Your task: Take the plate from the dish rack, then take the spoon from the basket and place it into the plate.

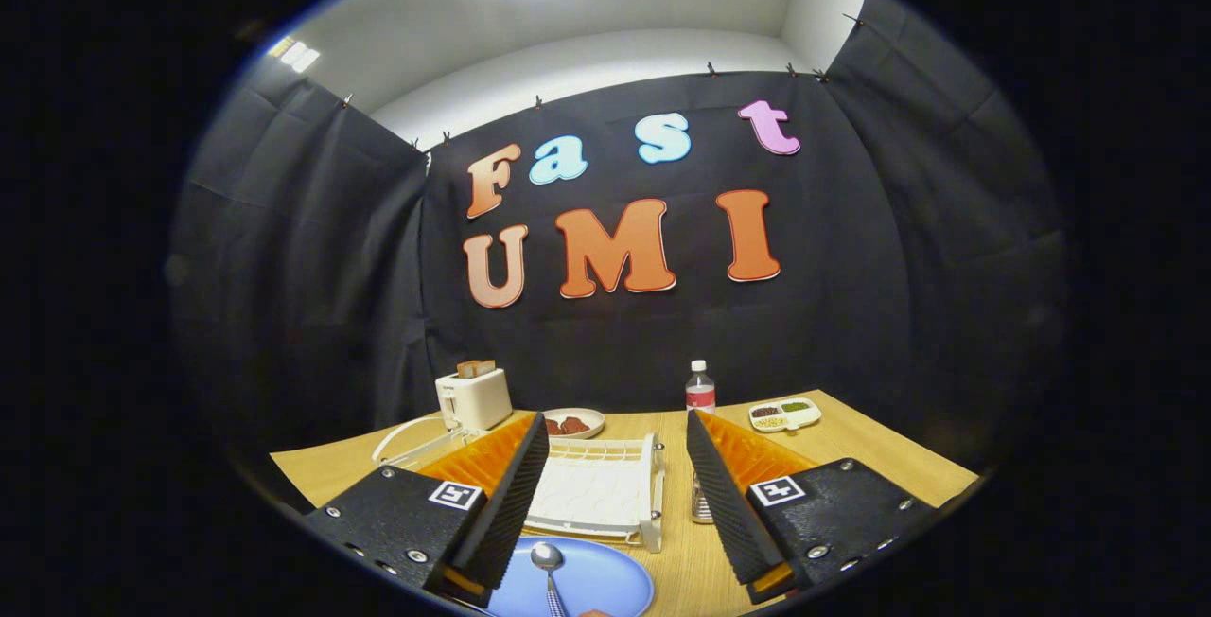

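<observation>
In the gripper view, the gripper hangs above the wooden table with its two fingers spread wide apart and nothing between their pads. Low between the fingers, nearest the camera, lies the blue plate, and the spoon rests on it, bowl pointing away toward the rack and handle running back under the camera. Just ahead of the plate, between the fingertips, sits the white dish rack. A small mesh basket shows beside the right finger, partly hidden by it. Beyond the fingers stand a white toaster with bread in it, a plate of dark food, a water bottle, and a white divided dish.
</observation>
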